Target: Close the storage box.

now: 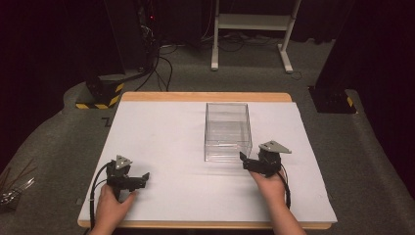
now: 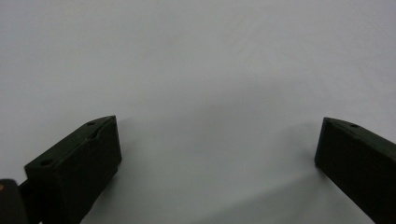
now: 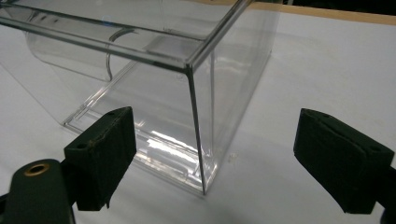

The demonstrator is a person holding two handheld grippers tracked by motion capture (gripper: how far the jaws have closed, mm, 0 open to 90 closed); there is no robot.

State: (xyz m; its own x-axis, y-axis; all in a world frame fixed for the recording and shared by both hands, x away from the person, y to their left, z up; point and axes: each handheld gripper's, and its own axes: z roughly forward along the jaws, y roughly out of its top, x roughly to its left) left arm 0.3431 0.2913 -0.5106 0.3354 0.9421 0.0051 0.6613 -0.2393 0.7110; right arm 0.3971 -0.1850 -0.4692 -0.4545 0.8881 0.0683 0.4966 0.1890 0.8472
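High view: one clear box (image 1: 227, 131) stands upright and open-topped on the white table (image 1: 161, 142), right of centre. Your right tool (image 1: 243, 157) sits just beside the box's near right corner, not touching as far as this view shows. Your left tool (image 1: 145, 176) rests low over bare table, well apart from the box. Count: one box, two tools, two hands. Nothing inside the box that can be seen.

Left gripper view: left tool (image 2: 217, 140) jaws spread wide, nothing between them, plain table surface ahead. It has no part in the step yet; keep it parked (or bring it round to steady the far wall if the box slides).

Right gripper view: right tool (image 3: 215, 149) jaws spread wide, holding nothing. The box's near vertical corner edge (image 3: 196, 130) stands between the jaws, one jaw in front of the near wall, the other out over open table.

Judgement on the step: you appear to be lining up a grip on the box. A corner is a poor bite, as smooth plastic will likely twist out. Shift sideways so one wall alone lies between the jaws, go over the rim with one jaw inside, then close slowly. Thin clear walls may flex; squeeze only enough to hold.
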